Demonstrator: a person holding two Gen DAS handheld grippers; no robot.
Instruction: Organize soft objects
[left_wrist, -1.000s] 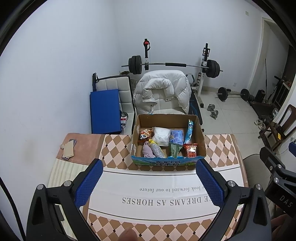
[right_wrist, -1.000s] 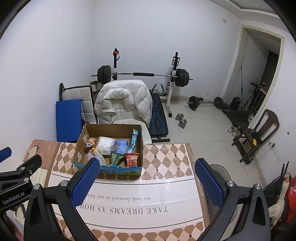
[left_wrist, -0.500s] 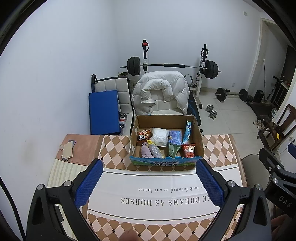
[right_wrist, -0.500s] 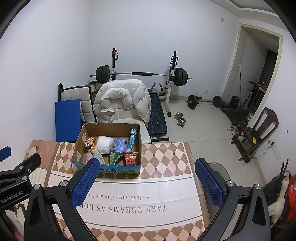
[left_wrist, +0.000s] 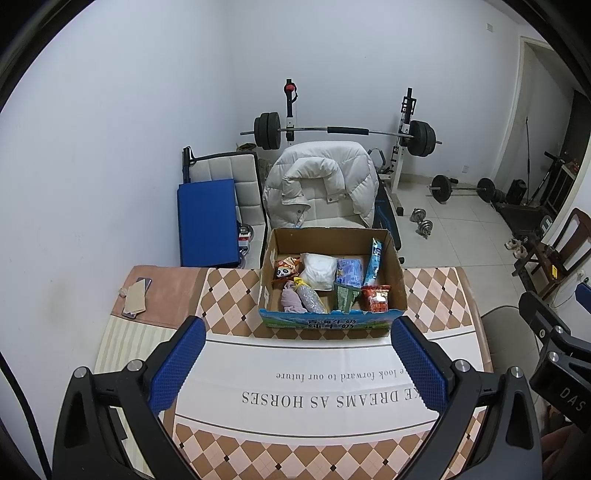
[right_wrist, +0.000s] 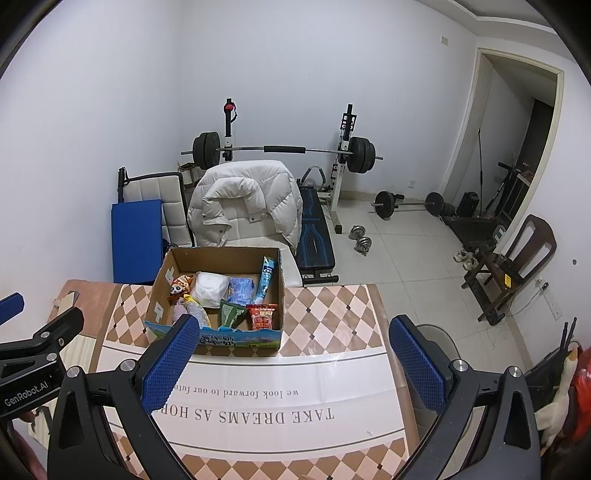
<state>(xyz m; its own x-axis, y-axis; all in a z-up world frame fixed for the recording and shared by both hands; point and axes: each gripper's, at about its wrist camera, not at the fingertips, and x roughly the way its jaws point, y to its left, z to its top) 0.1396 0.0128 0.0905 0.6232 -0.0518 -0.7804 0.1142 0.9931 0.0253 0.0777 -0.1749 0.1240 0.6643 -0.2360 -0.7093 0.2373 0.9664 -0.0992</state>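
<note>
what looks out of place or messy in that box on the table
Nothing is spilled or damaged. The cardboard box holds a loose jumble: a long blue packet leans upright against its right wall, while the white bundle and red snack bag lie unsorted. Both claws hover open, holding nothing.

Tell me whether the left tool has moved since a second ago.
Yes, slightly. In the left wrist view the cardboard box and barbell rack sit a little higher in frame, so the left tool tilted or dropped slightly.
</note>
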